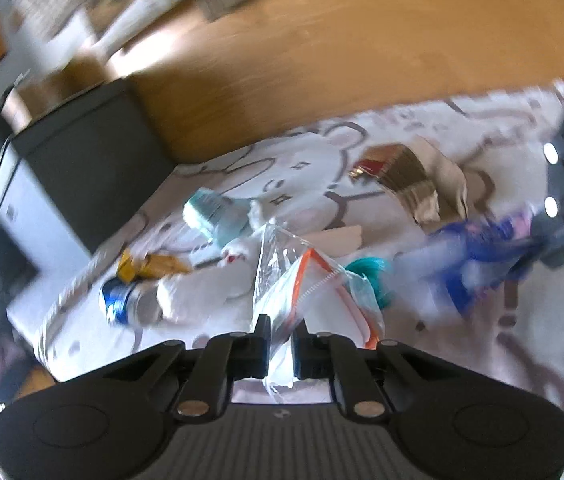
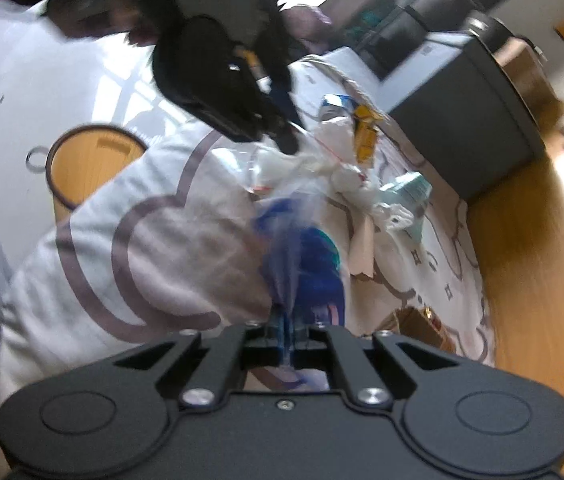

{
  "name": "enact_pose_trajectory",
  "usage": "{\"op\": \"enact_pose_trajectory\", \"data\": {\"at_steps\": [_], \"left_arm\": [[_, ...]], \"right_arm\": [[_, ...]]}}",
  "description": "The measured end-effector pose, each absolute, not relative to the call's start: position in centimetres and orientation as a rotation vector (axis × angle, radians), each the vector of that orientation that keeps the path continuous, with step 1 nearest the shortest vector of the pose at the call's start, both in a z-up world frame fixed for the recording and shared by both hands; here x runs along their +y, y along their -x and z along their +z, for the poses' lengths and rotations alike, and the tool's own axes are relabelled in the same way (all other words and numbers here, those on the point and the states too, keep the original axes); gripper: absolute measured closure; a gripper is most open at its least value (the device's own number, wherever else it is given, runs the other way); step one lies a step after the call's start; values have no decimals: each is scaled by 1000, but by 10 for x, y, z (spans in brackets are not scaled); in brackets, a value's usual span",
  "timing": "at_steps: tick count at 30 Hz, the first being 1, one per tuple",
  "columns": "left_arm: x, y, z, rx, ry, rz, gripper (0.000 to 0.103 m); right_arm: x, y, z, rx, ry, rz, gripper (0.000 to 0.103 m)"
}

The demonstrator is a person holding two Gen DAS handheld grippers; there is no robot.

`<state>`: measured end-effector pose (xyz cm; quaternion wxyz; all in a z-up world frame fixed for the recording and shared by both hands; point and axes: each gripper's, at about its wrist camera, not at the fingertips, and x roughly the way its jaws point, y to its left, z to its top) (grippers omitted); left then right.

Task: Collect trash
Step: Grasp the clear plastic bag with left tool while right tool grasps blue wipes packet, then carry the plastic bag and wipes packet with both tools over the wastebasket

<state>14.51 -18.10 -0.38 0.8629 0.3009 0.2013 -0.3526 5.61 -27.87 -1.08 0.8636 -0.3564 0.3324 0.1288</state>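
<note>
**Both grippers clamped on trash over the patterned cloth**

Wooden flooring [image 1: 362, 52] fills the upper part of my left wrist view, with a white patterned cloth [image 1: 322, 160] spread below it and litter strewn across. My left gripper [image 1: 282, 354] is closed on a clear zip bag [image 1: 302, 292] with an orange seal, at bottom centre. My right gripper [image 2: 290, 338] is pinched tight on a blue wrapper [image 2: 306, 272], blurred, possibly a snack packet. Nearby lie a crushed blue can [image 1: 121, 300], a yellow wrapper [image 1: 149, 266], crumpled white tissue [image 1: 201, 288] and a teal cup [image 1: 217, 214]. At left stands a dark box [image 1: 81, 160].
</note>
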Motion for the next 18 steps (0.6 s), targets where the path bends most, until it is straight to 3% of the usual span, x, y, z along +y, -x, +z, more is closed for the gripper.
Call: {"op": "enact_pose_trajectory", "data": {"at_steps": [18], "left_arm": [[-112, -100, 45, 495, -326, -527, 93]], "right_arm": [[-272, -50, 43, 634, 267, 77, 102]]}}
